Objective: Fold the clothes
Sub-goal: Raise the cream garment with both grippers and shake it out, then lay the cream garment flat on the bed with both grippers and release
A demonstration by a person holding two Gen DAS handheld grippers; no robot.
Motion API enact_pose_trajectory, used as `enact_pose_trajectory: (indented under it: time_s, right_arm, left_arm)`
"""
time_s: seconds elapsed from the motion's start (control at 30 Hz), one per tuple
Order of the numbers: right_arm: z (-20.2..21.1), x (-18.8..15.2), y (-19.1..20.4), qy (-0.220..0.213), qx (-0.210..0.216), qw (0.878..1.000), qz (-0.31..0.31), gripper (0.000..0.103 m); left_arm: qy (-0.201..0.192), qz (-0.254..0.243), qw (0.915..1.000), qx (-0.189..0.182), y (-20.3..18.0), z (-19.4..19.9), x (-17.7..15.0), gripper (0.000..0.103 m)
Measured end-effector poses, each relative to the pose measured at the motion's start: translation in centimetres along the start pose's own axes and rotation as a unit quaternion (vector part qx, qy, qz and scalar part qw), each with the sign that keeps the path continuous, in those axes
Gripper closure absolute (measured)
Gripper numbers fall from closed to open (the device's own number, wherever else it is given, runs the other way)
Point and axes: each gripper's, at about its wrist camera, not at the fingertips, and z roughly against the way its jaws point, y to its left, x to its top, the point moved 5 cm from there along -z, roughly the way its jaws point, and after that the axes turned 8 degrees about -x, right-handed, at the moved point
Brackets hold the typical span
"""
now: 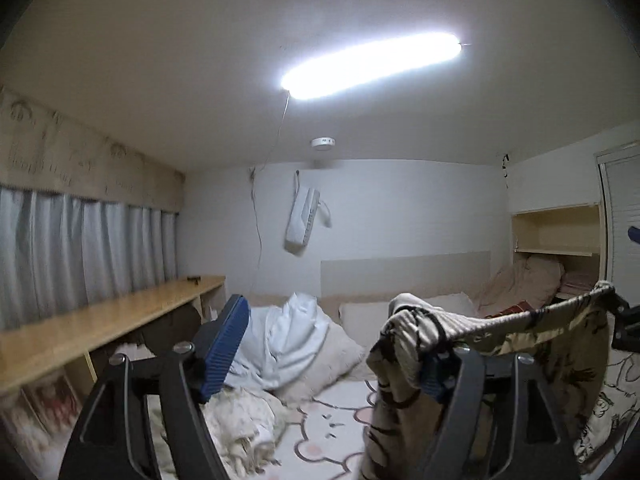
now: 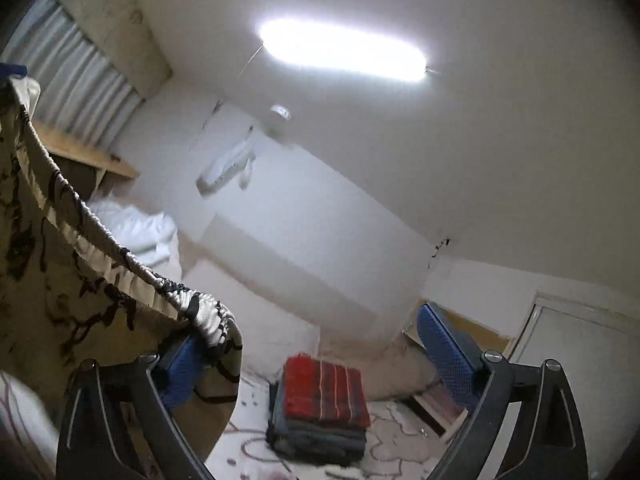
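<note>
We hold the shorts (image 1: 520, 344) by the waistband, hooked over one finger of each wide-open gripper, left (image 1: 332, 354) and right (image 2: 320, 364): keep it taut and level.

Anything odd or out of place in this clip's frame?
Yes: both grippers look open, yet the patterned garment hangs stretched between them, its waistband hooked over one finger of the left gripper and one finger of the right gripper, not pinched.
</note>
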Motion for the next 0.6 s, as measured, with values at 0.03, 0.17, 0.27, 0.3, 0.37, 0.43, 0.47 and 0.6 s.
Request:
enact_pose_trajectory:
  time_s: [0.03, 0.17, 0.27, 0.3, 0.37, 0.43, 0.47, 0.6]
  right_arm:
    - [-0.8, 0.2, 0.3, 0.005, 0.005, 1.0, 0.002, 0.006]
    - [-4.9, -0.4, 3.3, 0.031, 0.012, 0.999, 0.041, 0.006]
    - [-9.0, -1.9, 7.1, 0.052, -0.001, 0.994, 0.098, 0.006]
    - [-10.3, -2.4, 8.4, 0.058, -0.009, 0.991, 0.119, 0.006]
    - [-13.1, -2.9, 11.0, 0.068, -0.023, 0.985, 0.159, 0.006]
    - [-15.0, -2.1, 11.5, 0.063, -0.039, 0.983, 0.171, 0.006]
    - [-15.6, -1.2, 11.2, 0.056, -0.051, 0.983, 0.169, 0.006]
    - [-15.9, 2.3, 8.3, 0.029, -0.079, 0.987, 0.135, 0.006]
  left_arm:
    - [0.014, -0.003, 0.9999, 0.0, 0.3, -1.1, -0.5, 0.027]
    - [0.078, -0.001, 0.997, -0.005, 1.3, -6.2, -3.3, 0.027]
    - [0.138, 0.022, 0.9902, -0.013, 1.6, -11.5, -6.4, 0.027]
    - [0.157, 0.029, 0.9869, -0.016, 1.7, -13.2, -7.4, 0.027]
    - [0.169, 0.031, 0.9852, -0.01, 1.9, -15.8, -7.4, 0.028]
    - [0.162, 0.034, 0.9861, -0.007, 2.1, -17.6, -6.3, 0.029]
    - [0.148, 0.04, 0.9881, -0.011, 2.2, -17.7, -4.9, 0.029]
    - [0.128, 0.005, 0.9917, -0.013, 1.7, -14.9, -4.3, 0.027]
